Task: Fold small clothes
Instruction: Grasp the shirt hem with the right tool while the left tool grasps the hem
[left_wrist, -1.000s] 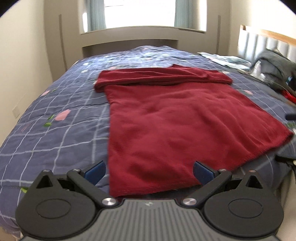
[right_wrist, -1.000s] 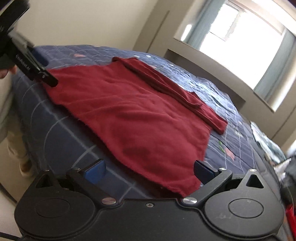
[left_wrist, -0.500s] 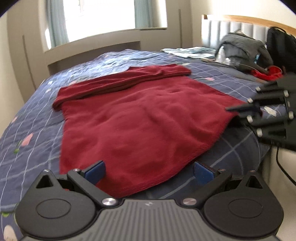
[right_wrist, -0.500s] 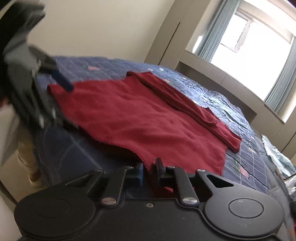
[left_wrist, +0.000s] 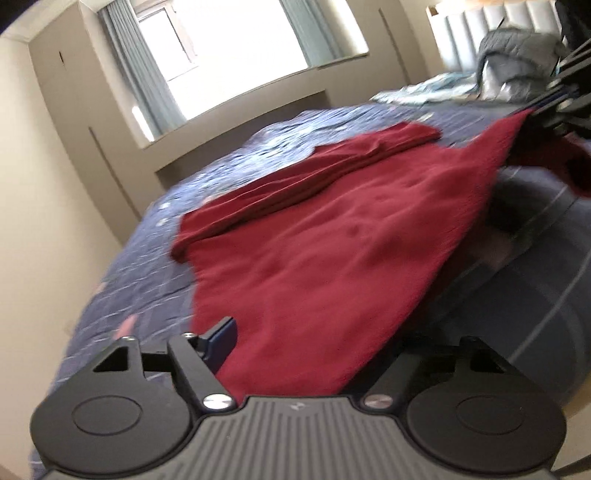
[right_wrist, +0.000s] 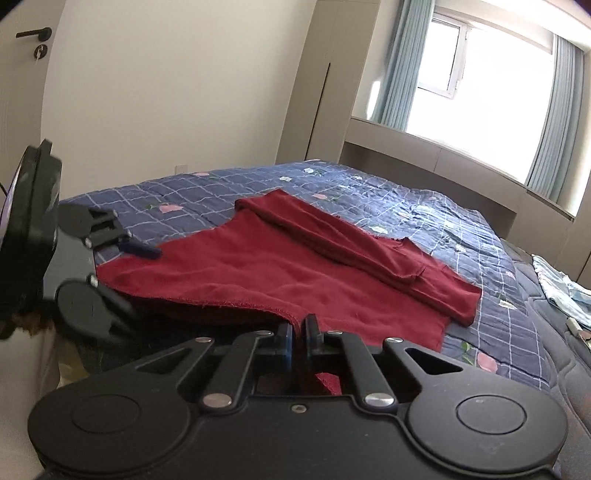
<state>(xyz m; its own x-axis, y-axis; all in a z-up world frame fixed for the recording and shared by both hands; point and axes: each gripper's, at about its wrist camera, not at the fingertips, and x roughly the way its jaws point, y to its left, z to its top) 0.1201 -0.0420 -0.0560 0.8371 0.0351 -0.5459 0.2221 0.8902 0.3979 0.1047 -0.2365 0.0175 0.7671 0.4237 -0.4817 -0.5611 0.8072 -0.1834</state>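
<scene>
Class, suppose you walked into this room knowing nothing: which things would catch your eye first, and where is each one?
First, the dark red garment spread across the blue checked quilt, a sleeve folded over its far side. Next, the right tool, shut on the garment's near corner at the bed's edge, while the left tool is closing over the other near corner, pads not yet pressing. Behind, a bright window with pale blue curtains.

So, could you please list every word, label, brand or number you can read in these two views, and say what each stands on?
No text can be read in either view.
Left gripper: a small pale emblem on its grey ribbed body, too small to read.
Red garment, blue checked quilt, door: no lettering or label shows.
</scene>
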